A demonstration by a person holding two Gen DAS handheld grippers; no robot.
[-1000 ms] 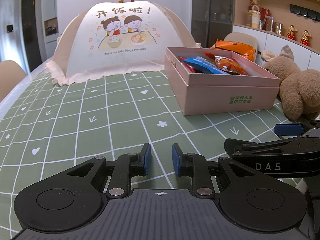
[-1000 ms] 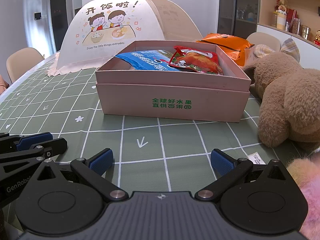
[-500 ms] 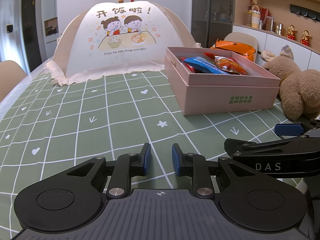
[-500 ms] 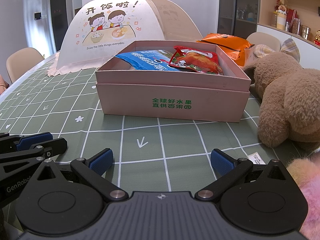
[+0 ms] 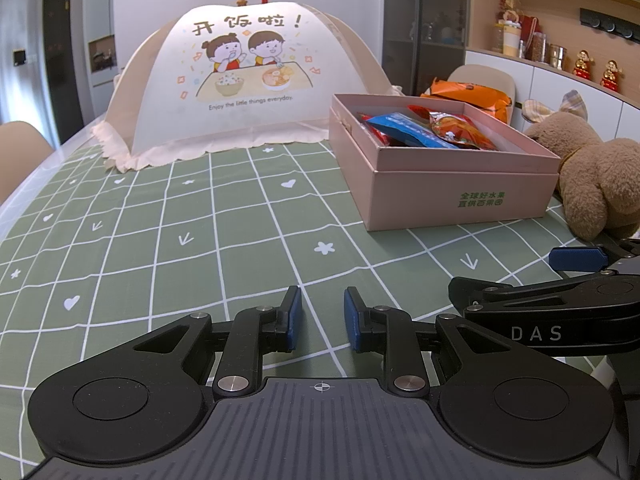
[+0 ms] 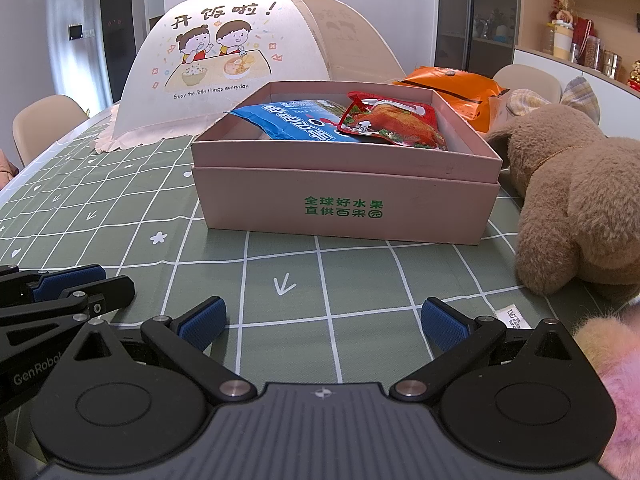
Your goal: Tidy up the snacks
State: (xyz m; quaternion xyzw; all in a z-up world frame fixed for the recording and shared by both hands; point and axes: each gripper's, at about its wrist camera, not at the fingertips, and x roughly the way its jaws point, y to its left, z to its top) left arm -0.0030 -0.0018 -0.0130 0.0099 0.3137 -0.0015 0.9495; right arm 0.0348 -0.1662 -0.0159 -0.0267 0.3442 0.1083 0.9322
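Nothing has changed between the earlier pictures and this moment: both tools rest at the same place over the bench point(image 5: 168, 248) and every object lies as before. For me this means the task is paused, or maybe almost finished.

Going from left to right, my left tool point(image 5: 322, 318) has its fingers nearly together, with only a narrow gap and nothing between them. Far ahead of it, a little to its left, stands the mesh food cover point(image 5: 244, 80). My right tool point(image 6: 323, 322) has its fingers wide apart and also empty. Straight ahead of it sits the pink box point(image 6: 344, 200), and inside lie the blue snack bag point(image 6: 296, 122) and, on its right, the red snack bag point(image 6: 394, 124). Behind the box, to the right, one orange snack bag point(image 6: 448, 88) lies outside, so I judge it is the next one to bring in. Just right of the box lies the brown plush toy point(image 6: 580, 200).
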